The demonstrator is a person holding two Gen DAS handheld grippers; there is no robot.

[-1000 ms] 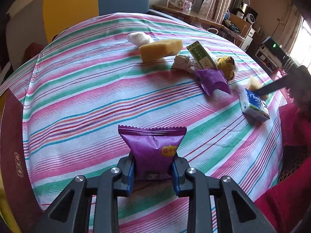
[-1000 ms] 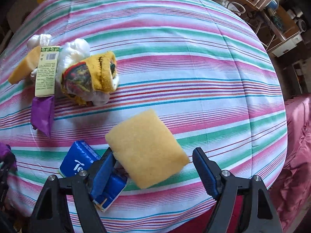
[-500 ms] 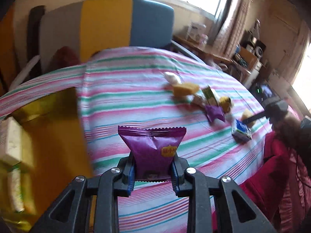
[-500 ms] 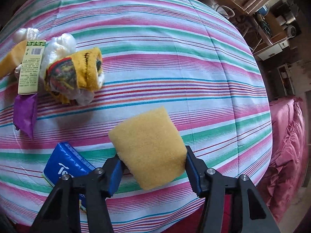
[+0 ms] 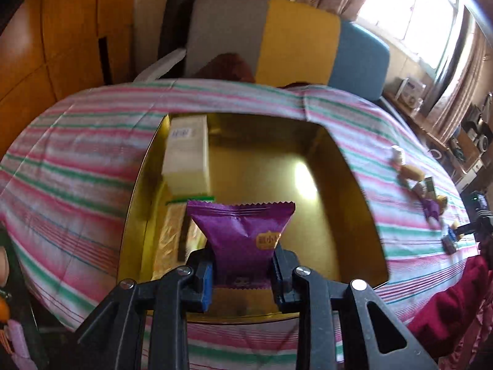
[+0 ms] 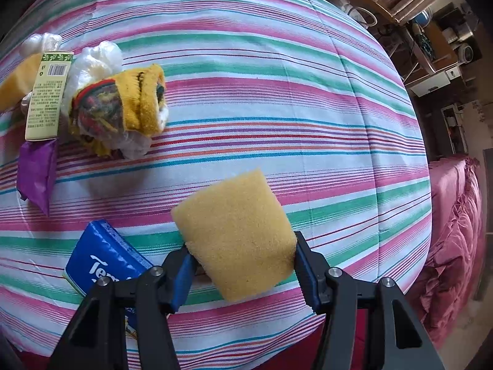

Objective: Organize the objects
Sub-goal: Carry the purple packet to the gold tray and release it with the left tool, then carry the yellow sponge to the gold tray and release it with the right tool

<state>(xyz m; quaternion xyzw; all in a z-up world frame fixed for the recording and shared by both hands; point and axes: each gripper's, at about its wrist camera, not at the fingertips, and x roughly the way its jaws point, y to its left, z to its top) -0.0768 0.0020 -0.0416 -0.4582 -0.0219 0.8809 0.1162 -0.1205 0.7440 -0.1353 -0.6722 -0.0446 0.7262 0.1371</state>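
Left wrist view
Left gripper (image 5: 242, 273): clamped tight on purple snack packet (image 5: 243, 236), packet upright.
Packet position: over gold tray (image 5: 354, 203) on striped tablecloth (image 5: 77, 154).
Tray contents: white box (image 5: 187, 154) at its left side.

Right wrist view
Right gripper (image 6: 243, 273): part-closed, pads squeezing yellow sponge (image 6: 235, 234); jaws closed in during the last second.
Sponge position: above cloth, beside blue tissue pack (image 6: 104, 262).

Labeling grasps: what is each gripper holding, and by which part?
Left gripper: purple snack packet, clamped at its lower end. Right gripper: yellow sponge, pinched across its near end by opposite side faces.
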